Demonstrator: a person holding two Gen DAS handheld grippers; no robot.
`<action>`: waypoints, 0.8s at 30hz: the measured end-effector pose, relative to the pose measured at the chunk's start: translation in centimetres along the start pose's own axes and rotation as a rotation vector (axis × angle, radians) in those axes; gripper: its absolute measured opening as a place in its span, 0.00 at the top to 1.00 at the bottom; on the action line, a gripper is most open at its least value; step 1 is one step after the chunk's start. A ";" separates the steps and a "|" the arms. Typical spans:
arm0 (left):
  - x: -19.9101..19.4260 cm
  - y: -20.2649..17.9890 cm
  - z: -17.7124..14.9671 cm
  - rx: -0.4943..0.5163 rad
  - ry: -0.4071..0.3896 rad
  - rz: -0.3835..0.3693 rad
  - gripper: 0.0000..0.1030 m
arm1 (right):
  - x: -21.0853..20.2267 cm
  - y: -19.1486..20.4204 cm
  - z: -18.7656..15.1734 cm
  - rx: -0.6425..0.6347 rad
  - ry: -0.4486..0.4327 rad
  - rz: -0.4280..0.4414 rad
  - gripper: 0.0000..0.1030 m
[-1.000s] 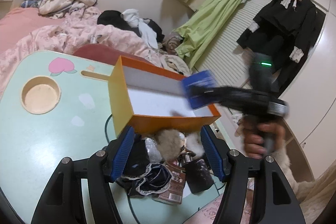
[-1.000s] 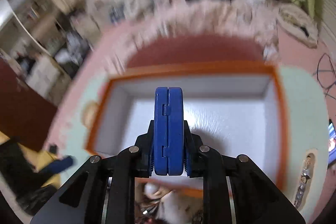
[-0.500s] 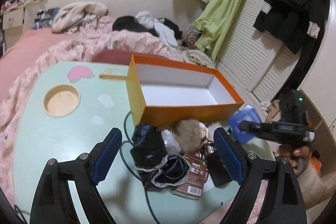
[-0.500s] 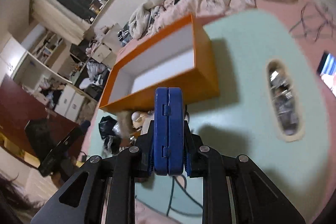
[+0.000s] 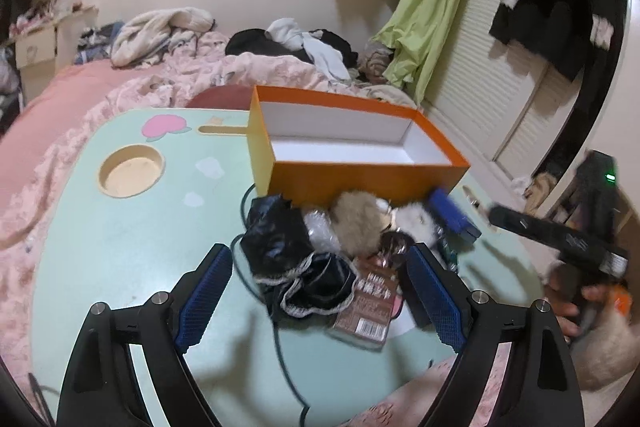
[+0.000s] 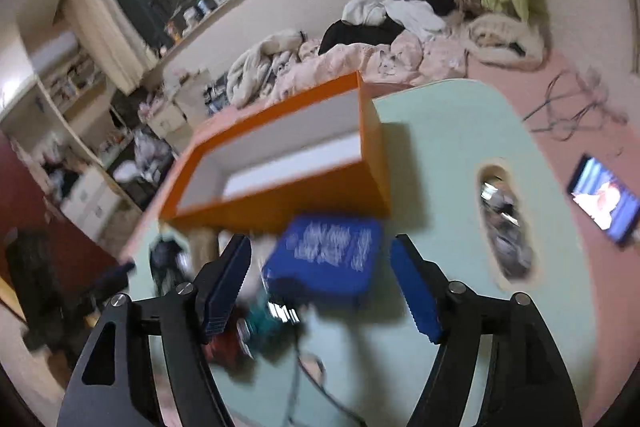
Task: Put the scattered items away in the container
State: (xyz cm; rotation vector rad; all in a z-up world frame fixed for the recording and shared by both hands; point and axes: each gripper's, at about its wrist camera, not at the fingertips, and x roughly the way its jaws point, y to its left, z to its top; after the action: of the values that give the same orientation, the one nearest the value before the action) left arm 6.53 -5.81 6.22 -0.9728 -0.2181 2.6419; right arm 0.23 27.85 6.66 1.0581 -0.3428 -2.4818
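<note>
The orange box (image 5: 360,163) stands open near the far edge of the pale green desk (image 5: 120,247), its white inside showing nothing in it. Against its near wall lies a heap of loose things: a black lace-trimmed cloth (image 5: 304,267), a tan fur ball (image 5: 356,219), a white fur ball (image 5: 416,219), a brown printed packet (image 5: 368,303) and a dark cable (image 5: 280,339) running toward the near edge.

The left tool (image 5: 320,301) hangs released over the heap, its blue pads well apart and grasping nothing.

The right tool (image 6: 320,287) is also spread wide. Between its fingers, blurred, sits a blue box (image 6: 328,259) just beside the orange box's near right corner; whether either pad touches it cannot be told. From the left view the blue box (image 5: 454,217) lies at the right end of the heap.
</note>
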 end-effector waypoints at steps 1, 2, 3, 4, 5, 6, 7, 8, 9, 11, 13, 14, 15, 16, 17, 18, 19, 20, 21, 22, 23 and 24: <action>-0.2 -0.3 -0.3 0.018 -0.003 0.015 0.14 | -0.5 0.5 -1.1 -0.032 0.018 -0.013 0.30; -0.4 -0.5 -0.6 0.028 -0.005 0.027 0.14 | -0.9 0.4 -1.7 -0.048 0.026 -0.019 0.30; -0.6 -0.7 -1.1 0.035 -0.004 0.039 0.14 | -1.3 1.0 -2.9 -0.080 0.036 -0.030 0.30; -0.7 -0.8 -1.5 0.036 0.000 0.044 0.14 | -1.4 1.4 -3.7 -0.104 0.043 -0.038 0.30; -0.7 -0.8 -1.9 0.035 0.007 0.049 0.14 | -1.1 2.5 -4.7 -0.139 0.061 -0.056 0.30; -0.6 -0.9 -2.3 0.034 0.017 0.055 0.13 | -1.1 2.8 -5.3 -0.161 0.071 -0.069 0.30; -0.3 -0.9 -2.8 0.036 0.036 0.069 0.12 | -0.9 3.2 -6.1 -0.185 0.081 -0.089 0.30; 0.1 -1.1 -3.3 0.040 0.059 0.089 0.12 | 0.0 3.7 -6.8 -0.216 0.103 -0.147 0.29; 0.7 -1.3 -3.7 0.048 0.088 0.112 0.12 | 0.1 4.2 -7.4 -0.249 0.071 -0.188 0.28; 1.9 -1.9 -4.5 0.087 0.143 0.152 0.12 | 1.1 5.1 -8.2 -0.322 0.040 -0.274 0.21; 2.8 -2.3 -5.1 0.120 0.172 0.187 0.11 | 1.4 5.2 -8.2 -0.309 0.014 -0.288 0.16; 3.0 -2.6 -5.3 0.145 0.178 0.215 0.03 | 1.6 5.0 -8.0 -0.296 0.018 -0.299 0.10; 3.4 -2.8 -5.4 0.162 0.183 0.224 0.00 | 1.8 4.8 -7.8 -0.289 0.019 -0.307 0.07; 3.5 -2.8 -5.5 0.165 0.181 0.209 0.00 | 1.9 4.5 -7.7 -0.279 0.021 -0.313 0.00; 3.6 -2.8 -5.4 0.170 0.177 0.206 0.00 | 2.0 4.3 -7.7 -0.277 0.015 -0.315 0.00; 3.7 -2.8 -5.4 0.172 0.173 0.204 0.00 | 2.0 4.1 -7.7 -0.280 0.013 -0.316 0.00; 3.7 -2.8 -5.4 0.171 0.167 0.204 0.00 | 1.9 4.2 -7.8 -0.281 0.012 -0.316 0.00; 3.7 -2.8 -5.4 0.170 0.163 0.203 0.00 | 1.7 4.3 -7.9 -0.283 0.010 -0.316 0.00; 3.6 -2.8 -5.5 0.170 0.159 0.201 0.00 | 1.5 4.5 -8.0 -0.287 0.007 -0.314 0.00; 3.5 -2.7 -5.5 0.169 0.157 0.199 0.00 | 1.5 4.6 -8.1 -0.289 0.007 -0.312 0.00; 3.5 -2.7 -5.6 0.169 0.156 0.198 0.00 | 1.4 4.7 -8.2 -0.291 0.007 -0.309 0.00; 3.6 -2.7 -5.6 0.169 0.156 0.198 0.00 | 1.4 4.6 -8.1 -0.292 0.008 -0.306 0.00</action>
State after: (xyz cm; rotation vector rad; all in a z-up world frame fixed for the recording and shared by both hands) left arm 8.25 -1.84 0.53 -1.1884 0.1428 2.6864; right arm 6.60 22.70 2.00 1.0598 0.1961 -2.6827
